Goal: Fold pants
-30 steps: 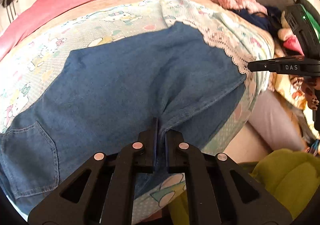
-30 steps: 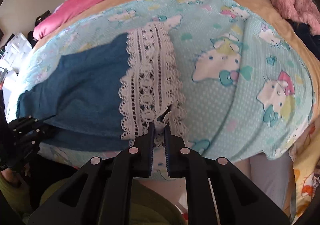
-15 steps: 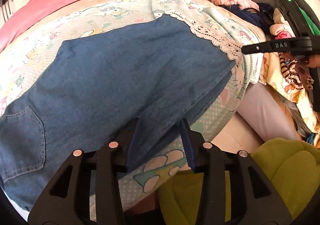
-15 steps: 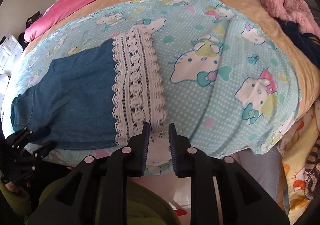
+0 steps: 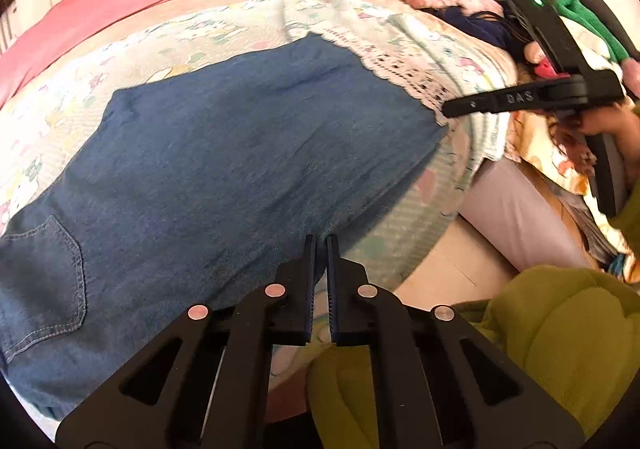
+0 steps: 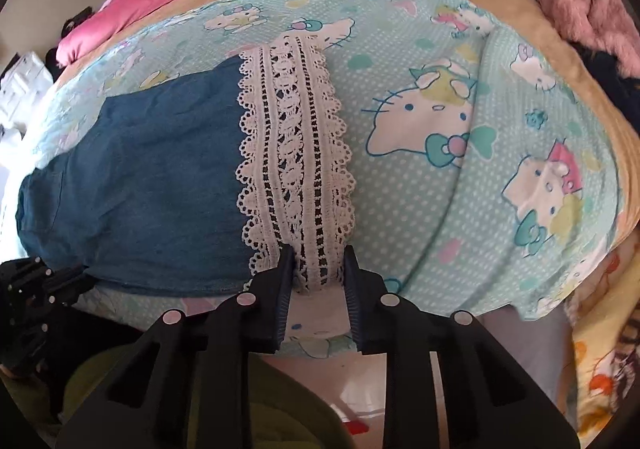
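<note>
Pants: the denim pants (image 5: 248,153) lie flat on the cartoon-print bedspread (image 6: 460,177), folded lengthwise as far as I can judge, with the lace hem (image 6: 296,153) at the end farthest from the back pocket (image 5: 44,273).
Left gripper: my left gripper (image 5: 321,249) sits at the pants' near edge, about midway along; its jaws opened and have just snapped together again, and now they are closed, seemingly pinching the denim edge.
Right gripper: my right gripper (image 6: 316,269) is at the near corner of the lace hem; its jaws have spread from nearly closed and now stand parted, straddling the lace without squeezing it.
Meaning: I judge I have re-gripped mid-leg with the left while the right lines up on the hem.
Next: close the right on the lace, then carry the hem toward the pocket end.
Risk: the lace may slip.
</note>
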Motion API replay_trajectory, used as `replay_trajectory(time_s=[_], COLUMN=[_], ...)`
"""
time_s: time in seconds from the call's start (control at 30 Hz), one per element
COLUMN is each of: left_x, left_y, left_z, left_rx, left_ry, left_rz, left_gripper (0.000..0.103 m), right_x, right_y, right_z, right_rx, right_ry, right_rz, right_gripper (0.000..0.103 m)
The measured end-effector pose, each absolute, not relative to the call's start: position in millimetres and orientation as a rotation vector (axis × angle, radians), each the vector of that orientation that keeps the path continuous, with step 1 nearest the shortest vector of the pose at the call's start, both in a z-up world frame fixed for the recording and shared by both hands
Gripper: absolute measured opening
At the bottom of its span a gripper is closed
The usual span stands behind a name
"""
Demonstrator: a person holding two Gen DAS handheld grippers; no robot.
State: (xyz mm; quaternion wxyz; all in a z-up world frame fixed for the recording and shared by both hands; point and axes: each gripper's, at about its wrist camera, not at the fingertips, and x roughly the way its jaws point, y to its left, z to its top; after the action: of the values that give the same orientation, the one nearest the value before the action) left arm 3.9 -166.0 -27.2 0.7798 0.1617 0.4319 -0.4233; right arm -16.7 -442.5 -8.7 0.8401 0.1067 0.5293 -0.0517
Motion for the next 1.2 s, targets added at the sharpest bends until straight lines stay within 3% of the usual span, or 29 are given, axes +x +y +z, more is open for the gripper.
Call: replay_trajectory(time_s=[0.17,0.27,0.3,0.37,0.47,0.77,0.83,0.93,0.97,1.0,1.2], left_x=[8,4,5,12,44,180,201,218,218,217,233], left_y=[-164,-155,-149,-140,-127,-126,-134,-144,-146,-152,-161], left_z=[-36,-18,-8,10,31,9,-7,-31,-34,-36,-2], left_rx=[0.353,0.337,0.324,0.289,0.210,0.122,0.131,0.050,0.037,0.070,0.115], left_ry=[0.993,0.961,0.937,0.903,0.865,0.951,0.988,1.076,1.085,1.081,0.997], left_rz=[-0.910,-0.918,-0.922,-0.918,-0.848,-0.643,-0.629,-0.662,-0.672,-0.660,-0.630], left_gripper=[0.010,0.037,0.038,0.042,0.060,0.066,0.066,0.061,0.037,0.003,0.001], right_x=[-16,-9,-2,12,45,142,147,144,142,138,150], right_y=[-454,-465,-470,-474,-477,-488,-486,-479,-480,-484,-501], right_z=[-13,15,27,36,38,-15,-28,-33,-32,-29,13], right_rx=[0.290,0.268,0.262,0.260,0.275,0.269,0.287,0.286,0.305,0.323,0.269], right_ry=[1.167,1.084,1.033,0.981,0.933,1.010,1.027,0.997,0.979,0.953,0.821], right_rz=[-0.136,-0.150,-0.142,-0.123,-0.035,0.082,0.122,0.186,0.198,0.206,0.207], right_gripper=[0.047,0.051,0.055,0.055,0.055,0.055,0.043,0.022,0.018,0.017,0.016])
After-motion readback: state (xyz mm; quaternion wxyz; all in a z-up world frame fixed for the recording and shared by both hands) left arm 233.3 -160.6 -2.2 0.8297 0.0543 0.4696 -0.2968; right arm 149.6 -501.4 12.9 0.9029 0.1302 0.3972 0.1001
